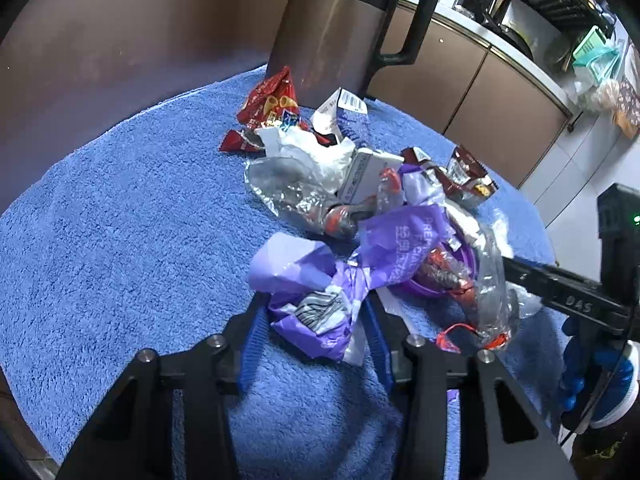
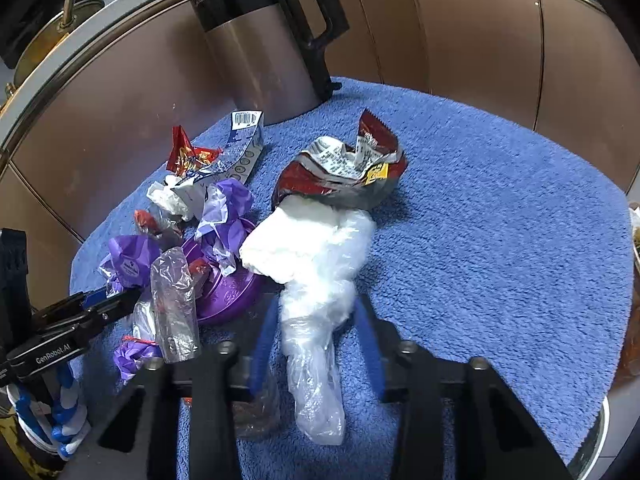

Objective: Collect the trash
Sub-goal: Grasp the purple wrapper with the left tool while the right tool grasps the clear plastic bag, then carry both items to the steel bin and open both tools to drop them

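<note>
Blue towelling [image 1: 120, 240] is covering the table, with a tall kettle [image 1: 332, 32] standing beyond both claws. Only the right wrist view is showing the left claw [image 2: 120, 300] from the side, nosing into purple scraps. Its own view is showing the left claw [image 1: 316, 316] straddling a crumpled purple wrapper [image 1: 316, 312], pads apparently touching it. The right claw [image 2: 316, 316] is pinching a clear plastic bag [image 2: 316, 280].

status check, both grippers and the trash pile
Left gripper closed around crumpled purple wrapper. Right gripper closed around clear plastic bag. Rest of trash loose on blue towel; kettle behind pile, not in the way.
</note>
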A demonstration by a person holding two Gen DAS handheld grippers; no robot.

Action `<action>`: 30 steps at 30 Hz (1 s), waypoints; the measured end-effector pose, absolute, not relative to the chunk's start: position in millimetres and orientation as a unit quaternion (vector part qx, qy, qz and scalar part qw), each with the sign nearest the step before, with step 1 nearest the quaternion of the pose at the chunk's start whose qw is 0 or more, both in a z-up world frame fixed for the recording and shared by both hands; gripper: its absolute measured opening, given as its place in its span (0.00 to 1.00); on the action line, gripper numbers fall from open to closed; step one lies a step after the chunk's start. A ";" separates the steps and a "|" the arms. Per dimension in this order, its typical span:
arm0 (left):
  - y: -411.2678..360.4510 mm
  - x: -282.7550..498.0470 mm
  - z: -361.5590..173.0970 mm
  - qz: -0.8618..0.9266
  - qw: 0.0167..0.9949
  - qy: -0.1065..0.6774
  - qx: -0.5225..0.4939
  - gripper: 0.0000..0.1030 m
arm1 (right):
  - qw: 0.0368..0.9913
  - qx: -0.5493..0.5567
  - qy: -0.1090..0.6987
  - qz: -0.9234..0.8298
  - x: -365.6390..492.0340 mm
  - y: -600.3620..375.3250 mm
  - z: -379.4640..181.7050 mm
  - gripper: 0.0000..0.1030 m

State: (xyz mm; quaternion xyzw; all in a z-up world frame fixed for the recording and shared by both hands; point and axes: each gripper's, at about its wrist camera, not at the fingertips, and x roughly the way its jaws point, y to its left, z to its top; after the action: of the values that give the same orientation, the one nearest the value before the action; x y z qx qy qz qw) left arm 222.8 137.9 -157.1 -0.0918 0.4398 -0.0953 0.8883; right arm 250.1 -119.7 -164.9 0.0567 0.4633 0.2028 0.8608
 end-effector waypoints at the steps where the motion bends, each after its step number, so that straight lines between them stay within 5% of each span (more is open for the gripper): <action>1: 139.2 220.7 -155.3 -0.097 0.889 0.437 -0.095 0.37 | 0.861 0.058 0.463 0.203 249.4 -119.8 -164.8 0.30; 21: 135.9 121.2 -39.8 -0.093 0.935 0.332 -0.080 0.33 | 0.924 0.057 0.336 0.174 138.6 -168.1 -42.8 0.28; 30: 50.6 104.1 -0.2 -0.170 0.934 0.313 -0.032 0.33 | 0.945 0.074 0.305 0.090 70.1 -252.4 -21.8 0.28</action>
State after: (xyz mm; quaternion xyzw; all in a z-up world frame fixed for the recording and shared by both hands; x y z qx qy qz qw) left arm 104.1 50.6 -0.2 -0.0324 0.3129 -0.1702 0.9339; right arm 70.1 -252.4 -21.8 0.0739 0.3051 0.0903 0.9452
